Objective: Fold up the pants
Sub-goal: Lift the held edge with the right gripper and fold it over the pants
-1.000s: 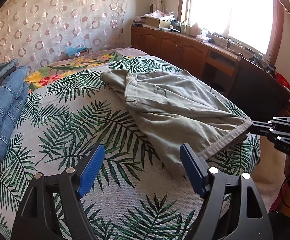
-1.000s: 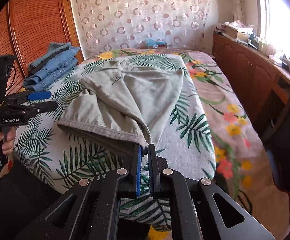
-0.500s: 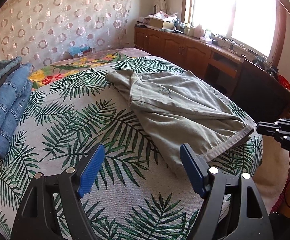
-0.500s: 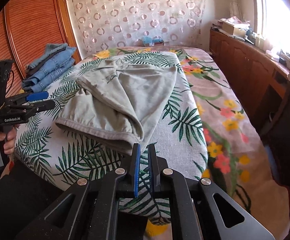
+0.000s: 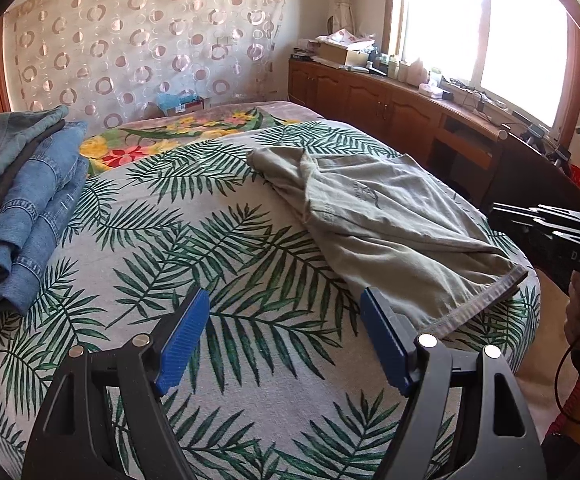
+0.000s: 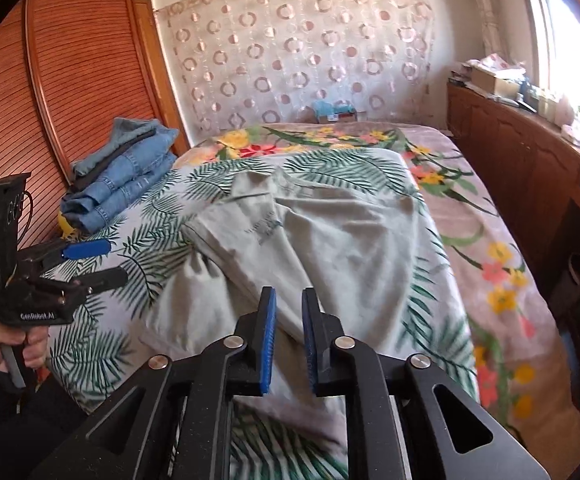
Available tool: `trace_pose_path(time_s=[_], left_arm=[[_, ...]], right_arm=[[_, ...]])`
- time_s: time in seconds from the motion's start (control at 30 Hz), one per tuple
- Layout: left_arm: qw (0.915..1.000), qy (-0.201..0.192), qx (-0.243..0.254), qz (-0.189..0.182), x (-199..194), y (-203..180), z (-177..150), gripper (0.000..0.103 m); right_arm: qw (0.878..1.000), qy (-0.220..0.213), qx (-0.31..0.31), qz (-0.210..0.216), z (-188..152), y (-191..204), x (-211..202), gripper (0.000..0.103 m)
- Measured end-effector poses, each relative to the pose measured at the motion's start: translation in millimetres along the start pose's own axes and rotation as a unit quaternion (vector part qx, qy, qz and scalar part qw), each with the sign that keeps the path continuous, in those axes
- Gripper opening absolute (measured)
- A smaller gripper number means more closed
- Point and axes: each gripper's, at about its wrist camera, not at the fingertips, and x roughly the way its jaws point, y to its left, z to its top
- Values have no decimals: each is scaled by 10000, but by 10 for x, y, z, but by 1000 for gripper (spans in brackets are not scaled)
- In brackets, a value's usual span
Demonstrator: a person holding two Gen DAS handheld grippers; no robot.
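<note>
Pants lay limp, soft, light; best taken at stitched hem. Right gripper jaws just parted, nothing clamped. Left gripper stood wide, empty.

Black left gripper with ribbed blue pads, silver screws, white "GenRobot.AI" lettering.
</note>
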Motion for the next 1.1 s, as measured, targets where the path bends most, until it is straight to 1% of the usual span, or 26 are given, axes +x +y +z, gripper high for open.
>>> trace_pose_path(time_s=[0.03, 0.1, 0.17, 0.27, 0.47, 0.63, 0.73, 0.97, 1.1], left_arm=[[10000, -8, -11, 10, -1, 15, 6, 78], [10000, -34, -19, 44, 1, 44, 23, 78], [10000, -41, -32, 82, 13, 76, 35, 78], [9999, -45, -83, 87, 19, 127, 33, 78], [9998, -47, -165, 113, 32, 204, 7, 78], [9996, -71, -230, 123, 24, 258, 8, 78], [9996, -74, -245, 130, 24, 273, -4, 78], [9995, -68, -283, 140, 19, 302, -27, 78], [9994, -45, -307, 134, 34, 314, -43, 78]], right_arm=[[10000, 6, -37, 49, 37, 38, 54, 22], [9998, 38, -108, 170, 111, 124, 170, 31], [9995, 64, -184, 262, 185, 202, 274, 33], [9985, 184, -248, 458, 280, 247, 454, 33], [9963, 416, -473, 587, 431, 306, 721, 33], [9942, 604, -639, 613, 537, 403, 937, 33], [9921, 728, -730, 713, 566, 438, 1034, 33], [9911, 803, -894, 578, 615, 463, 1093, 36], [9893, 929, -1047, 403, 611, 547, 1189, 36]])
